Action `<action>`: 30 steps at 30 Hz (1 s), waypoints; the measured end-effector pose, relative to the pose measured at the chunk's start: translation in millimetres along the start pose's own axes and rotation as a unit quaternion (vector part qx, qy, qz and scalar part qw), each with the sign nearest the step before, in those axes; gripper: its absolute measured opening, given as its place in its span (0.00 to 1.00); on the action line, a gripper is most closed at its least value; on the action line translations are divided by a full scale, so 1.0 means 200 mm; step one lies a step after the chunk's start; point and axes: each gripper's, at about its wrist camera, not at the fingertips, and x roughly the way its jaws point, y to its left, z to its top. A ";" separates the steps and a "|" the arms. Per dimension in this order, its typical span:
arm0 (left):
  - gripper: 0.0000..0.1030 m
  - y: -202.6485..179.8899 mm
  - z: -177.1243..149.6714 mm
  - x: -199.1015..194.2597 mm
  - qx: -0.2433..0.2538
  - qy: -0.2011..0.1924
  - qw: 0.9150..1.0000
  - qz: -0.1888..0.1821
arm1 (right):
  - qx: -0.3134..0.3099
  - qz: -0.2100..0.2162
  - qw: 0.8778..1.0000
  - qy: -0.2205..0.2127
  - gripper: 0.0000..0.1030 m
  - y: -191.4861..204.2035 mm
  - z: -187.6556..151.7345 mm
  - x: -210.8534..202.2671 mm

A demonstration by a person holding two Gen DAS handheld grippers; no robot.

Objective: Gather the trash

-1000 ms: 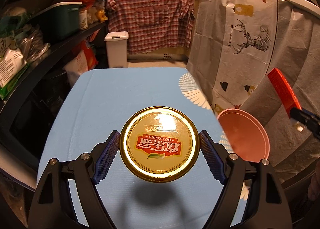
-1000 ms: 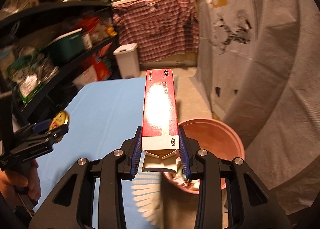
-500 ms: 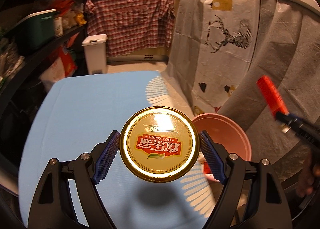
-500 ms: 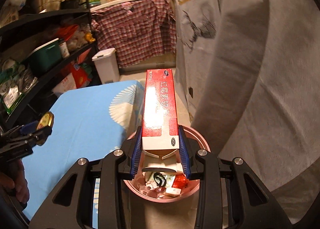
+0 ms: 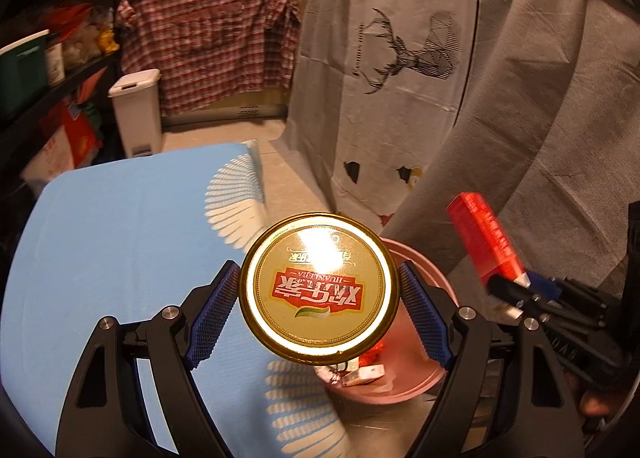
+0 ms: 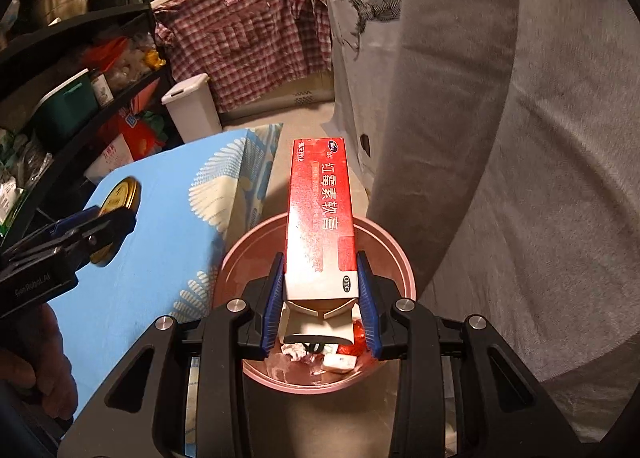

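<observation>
My left gripper point(image 5: 318, 308) is shut on a gold jar lid point(image 5: 319, 286) with a red label, held above the table's right edge next to the pink trash bin point(image 5: 416, 374). My right gripper point(image 6: 320, 300) is shut on a red carton point(image 6: 322, 214) with one open end, held directly over the pink bin point(image 6: 396, 254). The bin holds several bits of trash. The carton also shows in the left wrist view point(image 5: 486, 238). The lid also shows in the right wrist view point(image 6: 118, 198).
A blue table point(image 5: 112, 250) with a white feather pattern lies left of the bin. Grey sheets with a deer print point(image 5: 408, 58) hang on the right. Dark shelves point(image 6: 72, 70) stand on the left. A white step bin point(image 5: 138, 110) and a plaid shirt are at the back.
Both grippers have moved right toward the pink bin. The red carton is now over the bin, and the lid has come to the table's right edge beside it.
</observation>
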 end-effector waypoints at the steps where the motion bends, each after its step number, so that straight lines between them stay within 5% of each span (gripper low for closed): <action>1: 0.75 -0.01 0.01 0.02 0.001 0.002 1.000 -0.004 | 0.001 -0.001 1.000 0.007 0.34 -0.01 0.00 0.02; 20: 0.76 -0.12 0.10 0.23 0.005 0.031 0.998 -0.055 | 0.005 0.008 0.999 0.046 0.35 -0.01 -0.01 0.17; 23: 0.76 -0.13 0.11 0.22 0.010 0.027 0.998 -0.064 | 0.009 0.004 0.999 0.043 0.54 -0.03 -0.01 0.17; 30: 0.77 -0.12 0.11 0.21 0.010 0.026 0.997 -0.067 | 0.014 -0.001 0.999 0.040 0.57 -0.04 -0.02 0.17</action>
